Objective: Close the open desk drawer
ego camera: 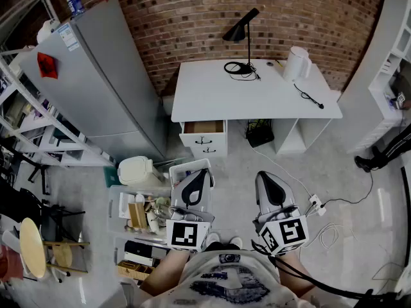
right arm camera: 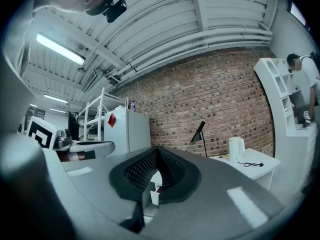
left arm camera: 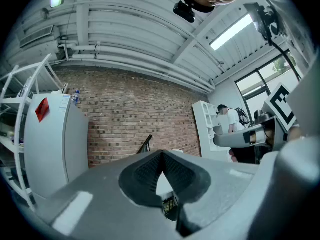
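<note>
White surface (ego camera: 257, 92) stands along the brick wall (ego camera: 192, 18), and its top drawer (ego camera: 203, 128), at the left end, juts open past the front edge. Bare grey floor (ego camera: 237, 162) lies between it and the left gripper (ego camera: 199, 175) and right gripper (ego camera: 263, 176), both well short of it. Each has its jaws pressed together on nothing. Boxes (ego camera: 138, 213) crowd the floor on the left.
</note>
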`<state>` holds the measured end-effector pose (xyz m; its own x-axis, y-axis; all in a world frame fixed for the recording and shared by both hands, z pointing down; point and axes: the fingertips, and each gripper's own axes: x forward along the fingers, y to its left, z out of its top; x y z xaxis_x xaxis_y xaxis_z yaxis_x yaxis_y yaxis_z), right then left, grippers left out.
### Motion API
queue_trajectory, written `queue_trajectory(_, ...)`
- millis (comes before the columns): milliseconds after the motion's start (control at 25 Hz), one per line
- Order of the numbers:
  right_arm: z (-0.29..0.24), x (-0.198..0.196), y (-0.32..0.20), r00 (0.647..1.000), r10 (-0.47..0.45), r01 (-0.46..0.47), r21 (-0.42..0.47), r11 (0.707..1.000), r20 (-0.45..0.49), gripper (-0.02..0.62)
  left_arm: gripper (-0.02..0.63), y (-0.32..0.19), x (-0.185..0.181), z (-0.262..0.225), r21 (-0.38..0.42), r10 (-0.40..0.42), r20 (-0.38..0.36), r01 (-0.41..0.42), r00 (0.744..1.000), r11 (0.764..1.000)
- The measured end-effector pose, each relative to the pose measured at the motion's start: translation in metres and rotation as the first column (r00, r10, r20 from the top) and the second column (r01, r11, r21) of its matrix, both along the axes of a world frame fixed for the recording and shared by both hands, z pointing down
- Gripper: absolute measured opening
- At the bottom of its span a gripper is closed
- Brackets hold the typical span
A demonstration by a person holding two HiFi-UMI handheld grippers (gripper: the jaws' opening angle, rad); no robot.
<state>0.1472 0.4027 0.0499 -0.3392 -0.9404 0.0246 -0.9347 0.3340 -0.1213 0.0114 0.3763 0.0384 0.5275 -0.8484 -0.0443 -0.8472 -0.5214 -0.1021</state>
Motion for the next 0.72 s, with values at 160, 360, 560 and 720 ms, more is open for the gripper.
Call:
queue_trajectory(160, 0.001, 0.003, 0.002, 1.000, -0.006, 0.006, -0.001, 1.000, 0.008, 0.021, 0.002, 0.004, 0.005, -0.006, -0.001, 0.003, -0.019, -0.003, 1.000, 1.000)
queue_trajectory(360, 0.000, 0.004, 0.008, 1.000, -0.023, 0.023, 0.002, 1.000, 0.014, 0.021, 0.002, 0.012, 0.009, -0.004, -0.009, 0.000, -0.014, 0.000, 1.000, 1.000)
queue_trajectory(560, 0.004, 0.012, 0.016, 0.999, -0.034, 0.034, 0.000, 0.999, 0.028, 0.023, 0.002, 0.020, 0.014, 0.005, -0.021, -0.013, 0.001, 0.013, 1.000, 1.000)
queue_trajectory(720, 0.007, 0.020, 0.023, 0.998, -0.054, 0.054, 0.000, 0.999, 0.031, 0.023, 0.002, 0.025, 0.020, 0.009, -0.027, -0.030, 0.014, 0.031, 0.999, 0.999)
